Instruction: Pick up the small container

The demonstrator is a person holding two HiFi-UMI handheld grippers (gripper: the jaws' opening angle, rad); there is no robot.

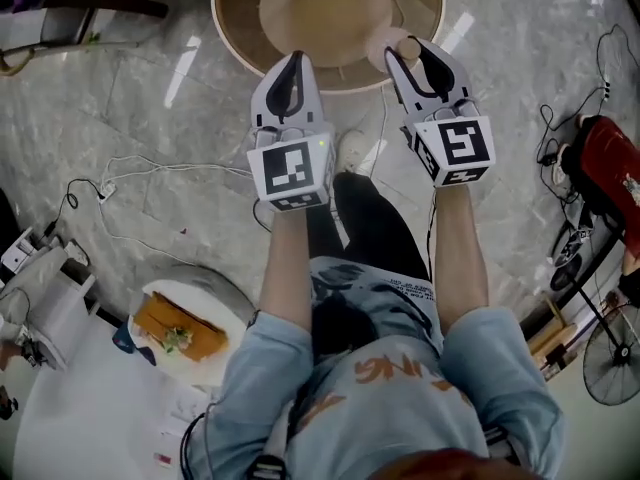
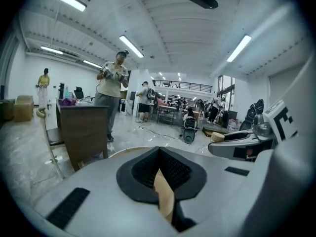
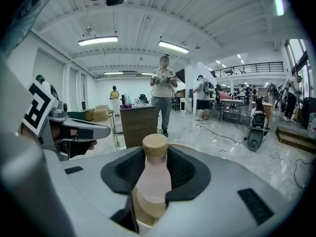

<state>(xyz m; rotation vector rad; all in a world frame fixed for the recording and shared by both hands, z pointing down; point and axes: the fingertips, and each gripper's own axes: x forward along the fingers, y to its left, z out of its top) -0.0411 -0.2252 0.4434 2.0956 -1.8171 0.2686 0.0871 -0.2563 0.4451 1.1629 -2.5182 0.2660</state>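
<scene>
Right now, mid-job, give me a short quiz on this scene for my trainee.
1. True or false: the right gripper has its jaws shut on the bottle.
2. The bottle's cap is: A tan, B blue, C black.
3. Fill in: the left gripper holds ____.
Key: 1 true; 2 A; 3 nothing.

Two grippers show, the left gripper and the right gripper, with one small container. There is one round counter, one plate of food and one fan. White cables trail over the floor, their number unclear.
</scene>
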